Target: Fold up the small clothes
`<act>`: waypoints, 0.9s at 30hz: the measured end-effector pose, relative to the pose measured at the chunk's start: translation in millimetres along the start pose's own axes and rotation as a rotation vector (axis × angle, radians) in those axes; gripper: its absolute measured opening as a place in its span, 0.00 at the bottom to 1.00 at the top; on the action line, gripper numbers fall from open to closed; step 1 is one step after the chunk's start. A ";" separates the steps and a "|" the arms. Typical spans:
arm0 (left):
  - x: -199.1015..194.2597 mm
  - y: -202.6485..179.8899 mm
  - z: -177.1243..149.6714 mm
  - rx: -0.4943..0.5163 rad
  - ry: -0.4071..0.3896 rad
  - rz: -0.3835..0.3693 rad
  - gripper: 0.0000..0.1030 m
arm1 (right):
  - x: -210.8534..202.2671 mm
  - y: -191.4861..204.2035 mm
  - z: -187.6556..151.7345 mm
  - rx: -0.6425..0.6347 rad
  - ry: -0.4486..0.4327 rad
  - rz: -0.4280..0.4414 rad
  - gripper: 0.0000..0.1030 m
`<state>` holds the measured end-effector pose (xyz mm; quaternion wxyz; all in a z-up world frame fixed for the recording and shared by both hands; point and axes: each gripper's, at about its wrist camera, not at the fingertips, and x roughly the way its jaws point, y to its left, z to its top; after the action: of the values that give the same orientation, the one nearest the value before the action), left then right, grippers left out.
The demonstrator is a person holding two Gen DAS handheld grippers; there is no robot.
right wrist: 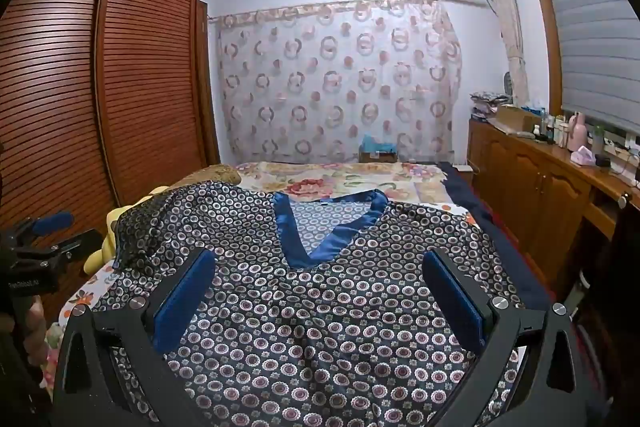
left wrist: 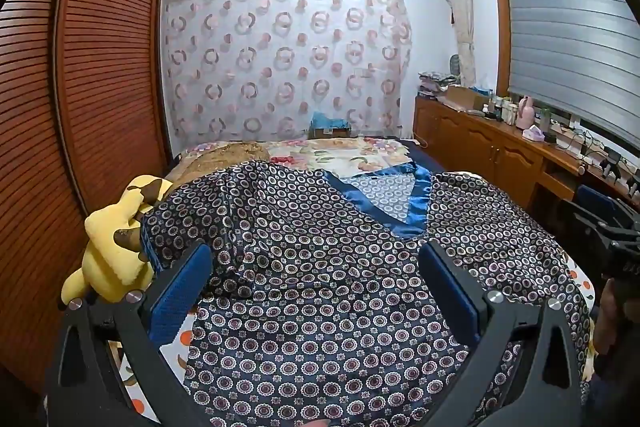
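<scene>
Ahead of both grippers, the bed (right wrist: 460, 187) is stretching away toward a sheer curtain (right wrist: 340, 79) printed with pink rings, its floral sheet lying bare beyond the garment and giving open room forward. A louvred wooden wardrobe (left wrist: 100, 67) is closing in the side to the left of the left gripper, while a low wooden cabinet (right wrist: 532, 187) is running along the right of the right gripper, across a narrow gap from the bed's dark blue edge.

Spread flat under both tools, the satin pajama top (left wrist: 320, 267) is lying face up, glossy navy with small ringed flower dots and a plain blue V-neck band (right wrist: 332, 227) pointing back toward the grippers. Its left sleeve is lying folded inward across the chest; its right shoulder is reaching almost to the mattress edge.

The left gripper (left wrist: 316, 267) is hovering over the top's left half with blue ribbed pads spread wide apart, holding nothing. The right gripper (right wrist: 320, 275) is likewise gaping open over the chest, just below the V.

Only the left view is showing the whole yellow plush toy (left wrist: 116, 247), soft and brown-marked, sitting just left of the left finger beside the folded sleeve; the right view is catching mere slivers of it.
</scene>
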<state>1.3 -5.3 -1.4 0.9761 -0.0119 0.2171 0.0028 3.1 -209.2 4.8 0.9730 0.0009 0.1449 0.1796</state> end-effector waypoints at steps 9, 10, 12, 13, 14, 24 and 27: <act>-12.0 3.0 4.7 -0.001 -0.005 -0.003 1.00 | 2.0 1.2 -2.2 -0.002 0.001 0.002 1.00; -13.2 3.1 5.0 -0.001 -0.006 -0.004 1.00 | 2.4 0.7 -2.4 -0.001 0.002 0.004 1.00; -13.5 2.5 5.1 0.000 -0.006 -0.001 1.00 | 2.7 0.5 -2.7 -0.001 0.002 0.003 1.00; -13.4 3.0 4.9 0.000 -0.007 -0.003 1.00 | 2.7 0.4 -2.8 -0.001 0.001 0.004 1.00; -14.4 2.6 5.6 0.002 -0.007 -0.003 1.00 | 3.0 0.4 -2.8 -0.001 0.001 0.004 1.00; -16.0 2.6 6.9 0.004 -0.006 -0.005 1.00 | 4.0 0.2 -3.9 0.001 0.000 0.004 1.00; -16.1 1.3 7.6 0.009 -0.009 -0.003 1.00 | 4.0 0.9 -3.7 0.001 0.000 0.004 1.00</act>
<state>-10.1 -3.8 12.3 0.9770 -0.0080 0.2129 0.0003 5.3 -207.2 0.2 0.9726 0.0016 0.1450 0.1814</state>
